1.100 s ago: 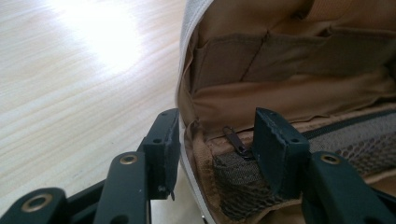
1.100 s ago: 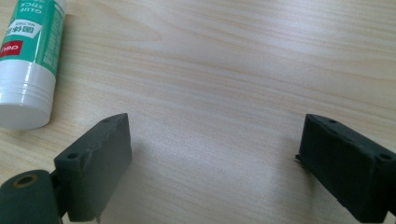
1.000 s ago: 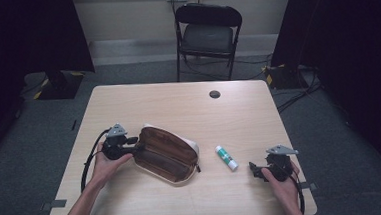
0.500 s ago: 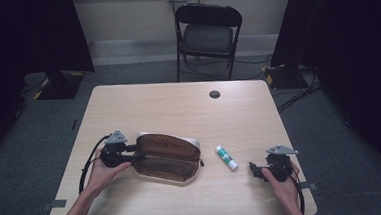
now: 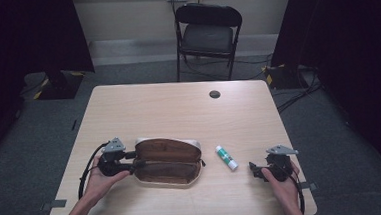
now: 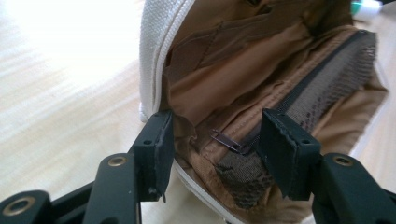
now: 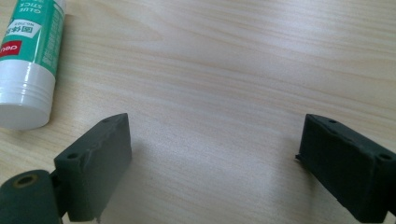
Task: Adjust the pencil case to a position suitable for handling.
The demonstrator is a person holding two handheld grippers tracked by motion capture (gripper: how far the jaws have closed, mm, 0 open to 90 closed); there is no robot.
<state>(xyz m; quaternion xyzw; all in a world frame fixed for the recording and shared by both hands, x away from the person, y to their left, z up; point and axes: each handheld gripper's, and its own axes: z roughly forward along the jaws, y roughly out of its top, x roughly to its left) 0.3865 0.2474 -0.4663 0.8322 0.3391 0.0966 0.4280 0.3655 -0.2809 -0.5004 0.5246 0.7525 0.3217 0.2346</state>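
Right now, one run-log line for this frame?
left tool: jaws just opening at pouch end | right tool: open, empty, near glue stick | pouch: unzipped on table

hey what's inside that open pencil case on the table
The open pencil case shows brown fabric lining, a flat inner pocket and a mesh zip pocket with a metal zipper pull. No loose items show; whatever sits inside the pockets is covered.
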